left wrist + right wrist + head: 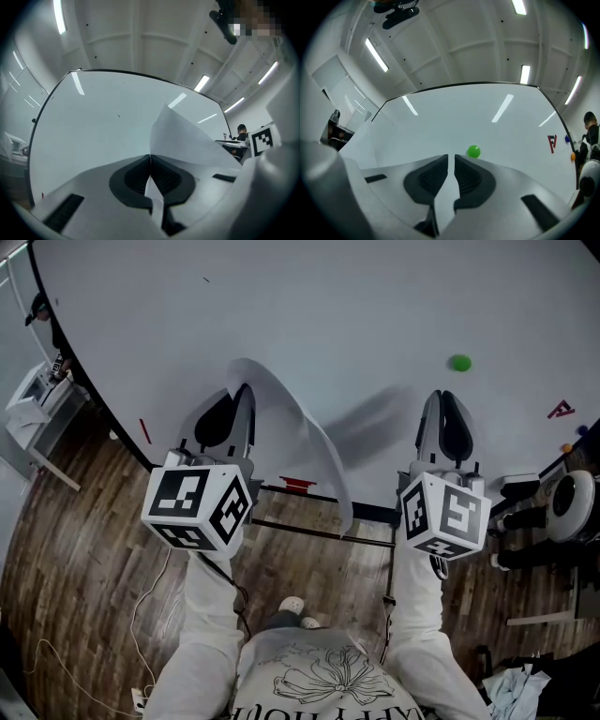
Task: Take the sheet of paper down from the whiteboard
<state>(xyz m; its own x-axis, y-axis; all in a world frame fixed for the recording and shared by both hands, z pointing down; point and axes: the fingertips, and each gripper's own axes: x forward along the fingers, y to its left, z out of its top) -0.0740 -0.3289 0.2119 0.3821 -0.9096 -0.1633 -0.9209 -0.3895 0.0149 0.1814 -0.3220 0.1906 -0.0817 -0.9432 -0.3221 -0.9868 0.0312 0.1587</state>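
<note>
Lowest in the head view, a grey printed shirt (309, 676) is showing at bottom centre, with two white sleeves (211, 615) reaching up from it over the dark wooden plank floor (84, 521); each sleeve is ending in a gripper carrying a white cube with black square markers (199, 504). At centre left, the left gripper (239, 390) is clenching its black pads on the thin white sheet of paper (300, 423); in the left gripper view the pads are meeting with the sheet's edge pinched between them, and the sheet is fanning up toward the right of the frame. In the head view the sheet is curling away from the large white whiteboard with a dark frame (309, 306), arching from the left gripper down toward lower centre. At centre right, the right gripper (441, 399) is pointing at the whiteboard with its jaws standing slightly apart and nothing between them; the right gripper view is showing bare board through the narrow gap. Farther off, a small round green magnet (458, 363) is sitting on the board just above that gripper; a red letter-shaped magnet (560, 410) is sticking near the board's right edge.
</note>
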